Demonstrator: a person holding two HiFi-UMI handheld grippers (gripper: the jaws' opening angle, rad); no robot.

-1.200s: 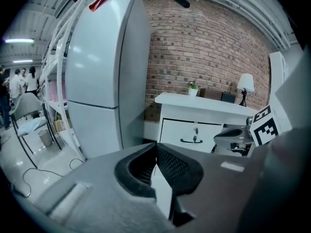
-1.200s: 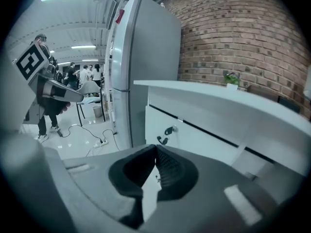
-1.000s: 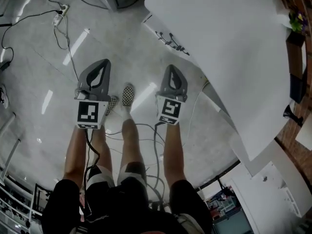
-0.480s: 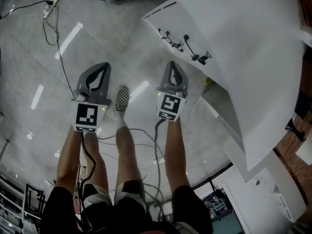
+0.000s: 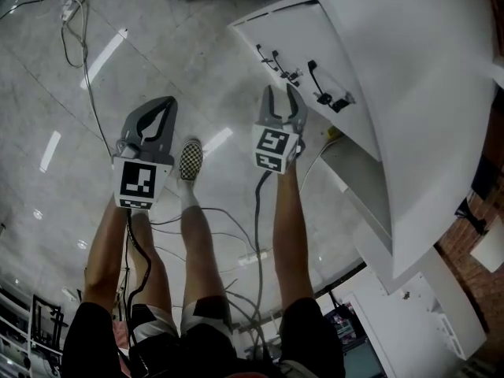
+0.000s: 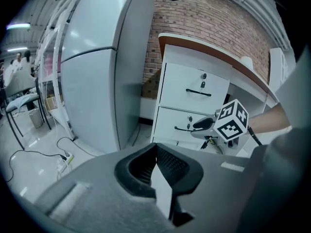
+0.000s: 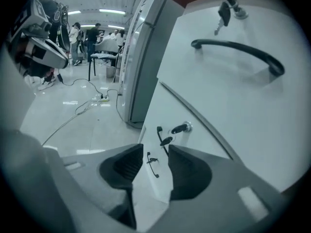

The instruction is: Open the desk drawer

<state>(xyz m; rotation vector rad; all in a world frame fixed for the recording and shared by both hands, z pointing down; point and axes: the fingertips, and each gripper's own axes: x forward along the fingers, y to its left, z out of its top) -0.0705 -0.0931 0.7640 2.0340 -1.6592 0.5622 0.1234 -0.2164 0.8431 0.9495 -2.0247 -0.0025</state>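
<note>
The white drawer unit (image 5: 287, 34) stands under the desk top (image 5: 409, 61), with dark bar handles (image 5: 316, 77) and keys in its locks. In the right gripper view the top drawer's handle (image 7: 238, 52) and key (image 7: 224, 11) are close above, and a lower handle (image 7: 159, 139) shows past the jaws. My right gripper (image 5: 283, 93) (image 7: 155, 154) points at the drawer fronts; its jaws are opening with nothing between them. My left gripper (image 5: 160, 110) (image 6: 156, 148) hangs shut and empty over the floor to the left, away from the drawers (image 6: 194, 93).
A tall grey cabinet (image 6: 92, 76) stands left of the drawer unit. A power strip (image 5: 75, 5) and cables lie on the shiny floor. A checkered shoe (image 5: 188, 159) is between the grippers. People stand far off (image 7: 92, 33).
Both grippers have sunk and the drawer fronts now sit nearer the right gripper. The right gripper's jaws, shut before, have parted. The left gripper stays shut.
</note>
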